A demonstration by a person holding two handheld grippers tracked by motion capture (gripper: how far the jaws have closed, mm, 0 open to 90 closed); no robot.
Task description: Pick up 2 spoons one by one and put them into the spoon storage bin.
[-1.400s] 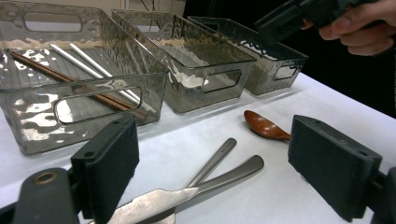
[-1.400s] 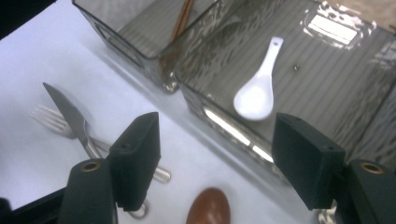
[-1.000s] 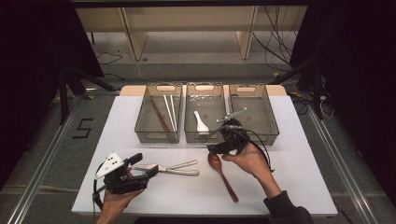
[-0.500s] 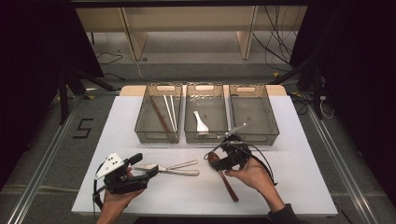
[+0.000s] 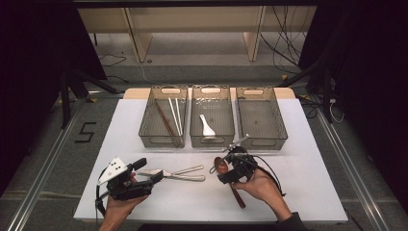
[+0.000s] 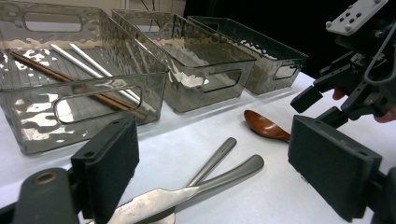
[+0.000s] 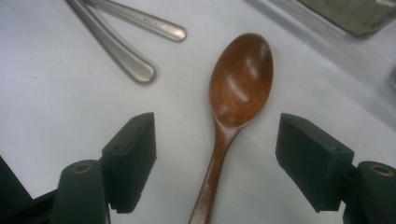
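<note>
A brown wooden spoon (image 5: 221, 165) lies on the white table (image 5: 298, 187), bowl toward the bins. My right gripper (image 5: 220, 173) hovers low over it. In the right gripper view its jaws (image 7: 215, 122) stand open on either side of the spoon's (image 7: 240, 81) neck without touching it; they have just been closing a little. My left gripper (image 5: 149, 169) rests open at the front left. A metal knife (image 6: 154, 200) lies between its jaws (image 6: 210, 126), with a second metal utensil's handle (image 6: 219, 156) beside the knife's. The left gripper view also shows the spoon (image 6: 264, 127) and the right gripper (image 6: 320, 108).
Three clear bins stand in a row at the back. The left bin (image 5: 162, 142) holds brown and white chopsticks (image 5: 171, 118), the middle bin (image 5: 211, 143) a white spoon (image 5: 208, 126); the right bin (image 5: 263, 142) stands beside them. Cables trail on the floor beyond.
My right gripper has come down from near the bins toward the front, over the wooden spoon's bowl end. The left gripper and the metal cutlery have stayed put.
</note>
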